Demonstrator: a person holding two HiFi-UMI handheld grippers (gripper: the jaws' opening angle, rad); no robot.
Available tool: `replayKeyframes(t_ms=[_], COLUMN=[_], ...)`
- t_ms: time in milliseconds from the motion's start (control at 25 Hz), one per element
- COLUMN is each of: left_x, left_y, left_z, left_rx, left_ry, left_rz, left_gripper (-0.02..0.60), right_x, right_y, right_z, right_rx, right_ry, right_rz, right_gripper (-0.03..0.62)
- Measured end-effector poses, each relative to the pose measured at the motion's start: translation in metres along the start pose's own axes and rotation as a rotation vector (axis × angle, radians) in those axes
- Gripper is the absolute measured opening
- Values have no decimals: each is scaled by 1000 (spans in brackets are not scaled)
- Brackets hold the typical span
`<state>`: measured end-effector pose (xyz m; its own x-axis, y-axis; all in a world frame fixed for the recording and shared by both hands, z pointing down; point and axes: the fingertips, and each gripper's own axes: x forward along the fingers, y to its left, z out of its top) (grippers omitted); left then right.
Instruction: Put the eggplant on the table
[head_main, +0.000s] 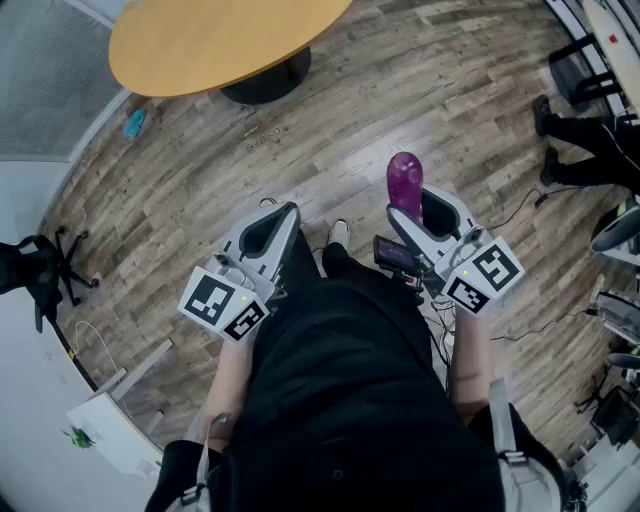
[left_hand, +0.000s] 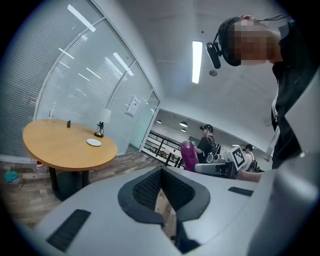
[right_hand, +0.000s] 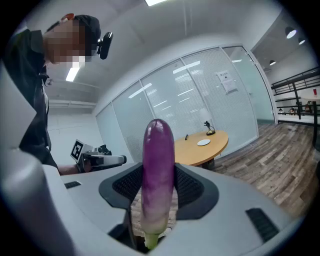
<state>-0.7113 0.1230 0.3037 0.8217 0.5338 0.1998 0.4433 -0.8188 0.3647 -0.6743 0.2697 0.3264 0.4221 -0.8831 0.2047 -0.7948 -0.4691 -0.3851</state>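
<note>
A long purple eggplant stands up between the jaws of my right gripper, stem end down at the jaw base. The right gripper view shows the eggplant pressed between the black mesh pads, so this gripper is shut on it. My left gripper is held beside it at about the same height, and its jaws stand apart with only floor showing between them. The round wooden table is ahead across the floor, some way off. From the left gripper view the eggplant shows at the right.
On the table sit a small white plate and a dark figurine. A black chair base stands at the left, a blue object lies near the table, and a person's legs and cables are at the right. Glass walls enclose the room.
</note>
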Motion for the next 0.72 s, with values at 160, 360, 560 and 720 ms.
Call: replayKeyframes(t_ms=[160, 360, 560, 720], left_x=[1, 7, 11, 15], left_y=[-4, -12, -17, -18], left_z=[-2, -3, -4, -9], left_rx=[3, 13, 18, 12], left_ry=[7, 19, 31, 50], left_rz=[-5, -18, -29, -32], left_gripper=[12, 12, 12, 12], right_x=[-2, -10, -20, -26], right_y=[4, -1, -4, -15], right_z=[0, -2, -8, -13], right_rx=[1, 22, 27, 53], right_ry=[-4, -9, -10, -6], right_rz=[7, -17, -47, -83], right_gripper=[202, 202, 203, 204])
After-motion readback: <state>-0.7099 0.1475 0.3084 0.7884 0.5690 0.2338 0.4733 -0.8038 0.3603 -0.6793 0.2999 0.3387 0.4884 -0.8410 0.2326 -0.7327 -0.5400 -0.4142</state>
